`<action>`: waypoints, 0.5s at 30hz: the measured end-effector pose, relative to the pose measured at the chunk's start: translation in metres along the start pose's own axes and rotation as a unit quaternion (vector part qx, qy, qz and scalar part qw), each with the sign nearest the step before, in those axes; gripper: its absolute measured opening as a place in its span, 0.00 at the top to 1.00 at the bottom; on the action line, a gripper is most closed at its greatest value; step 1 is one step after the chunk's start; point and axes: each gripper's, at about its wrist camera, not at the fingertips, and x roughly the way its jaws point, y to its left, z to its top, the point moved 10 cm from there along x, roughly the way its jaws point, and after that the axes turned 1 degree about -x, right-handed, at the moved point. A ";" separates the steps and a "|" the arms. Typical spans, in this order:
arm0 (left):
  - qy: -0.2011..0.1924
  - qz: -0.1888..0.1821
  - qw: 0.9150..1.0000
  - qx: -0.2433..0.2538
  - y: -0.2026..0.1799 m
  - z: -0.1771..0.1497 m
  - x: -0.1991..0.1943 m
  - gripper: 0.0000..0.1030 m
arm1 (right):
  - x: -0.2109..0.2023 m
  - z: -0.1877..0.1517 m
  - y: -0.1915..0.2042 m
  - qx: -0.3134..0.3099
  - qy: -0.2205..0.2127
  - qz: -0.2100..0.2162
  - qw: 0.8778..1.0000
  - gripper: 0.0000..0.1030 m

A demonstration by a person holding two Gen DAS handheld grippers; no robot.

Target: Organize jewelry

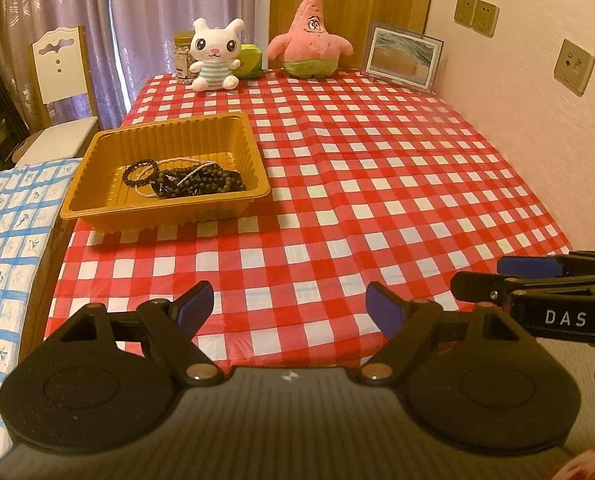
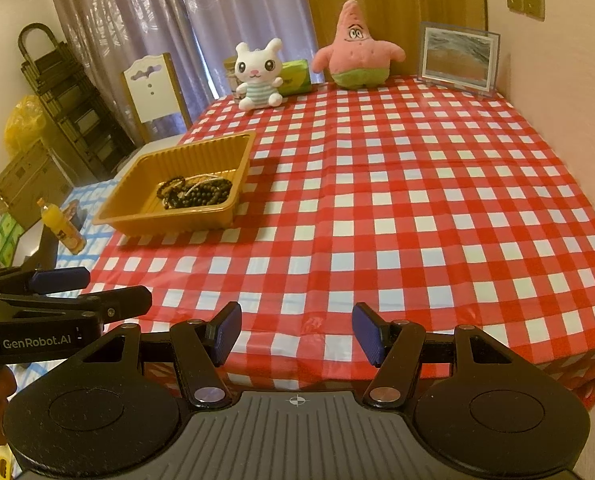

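Tabletop under red-and-white checked plastic cloth. Shallow ribbed golden-brown plastic tray sits on left part of tabletop, near its left edge. Inside tray, toward near right corner: tangle of dark wooden bead bracelets with thin pale bead strand across it; count of separate pieces unclear. Left claw low over near edge, jaws parted, nothing between blue pads. Right claw beside it, likewise spread and empty. Both well apart from tray.
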 end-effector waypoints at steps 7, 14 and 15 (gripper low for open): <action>0.000 -0.001 1.000 0.000 0.000 0.000 0.000 0.20 | 0.001 0.000 0.002 -0.001 0.000 0.000 1.000 0.40; -0.001 -0.001 1.000 -0.001 0.003 0.000 0.000 0.20 | 0.001 0.000 0.004 -0.002 0.000 0.000 1.000 0.40; 0.000 -0.001 1.000 -0.001 0.002 0.000 0.000 0.20 | 0.001 0.000 0.006 -0.002 0.001 0.001 1.000 0.40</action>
